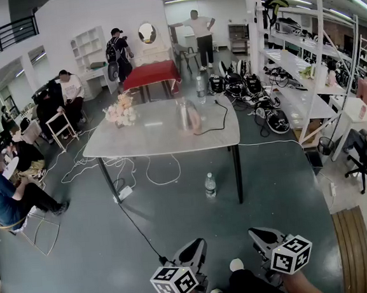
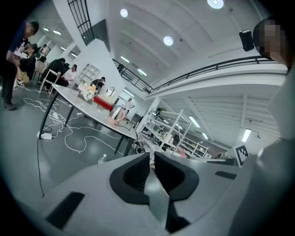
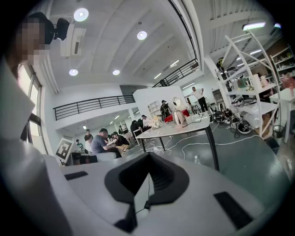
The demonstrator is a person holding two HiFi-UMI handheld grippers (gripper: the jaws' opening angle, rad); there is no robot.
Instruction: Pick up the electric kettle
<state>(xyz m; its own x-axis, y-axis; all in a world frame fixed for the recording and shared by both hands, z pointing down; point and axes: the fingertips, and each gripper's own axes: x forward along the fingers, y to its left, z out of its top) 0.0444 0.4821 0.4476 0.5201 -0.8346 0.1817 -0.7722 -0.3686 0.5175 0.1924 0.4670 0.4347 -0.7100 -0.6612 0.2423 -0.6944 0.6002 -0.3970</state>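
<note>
Grey floor (image 1: 72, 261), white shelving (image 1: 297, 62), red table (image 1: 151, 74), perhaps a mirror (image 1: 147, 32) behind.

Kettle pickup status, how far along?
Done: nothing yet. The shiny metal electric kettle stands on the pale grey table, far beyond reach. In hand: nothing; the left gripper and right gripper are shut and empty. Left: walk up, open a gripper, grasp the kettle, lift.

kettle (image 1: 185, 116) on table (image 1: 148, 141), bottle (image 1: 210, 185) on floor (image 1: 85, 260) beneath

Before me stood a pale grey table (image 1: 138, 140) bearing a pink-and-white flower bouquet (image 1: 120, 110) (a clear plastic bottle (image 1: 210, 186) on the floor nearby).
</note>
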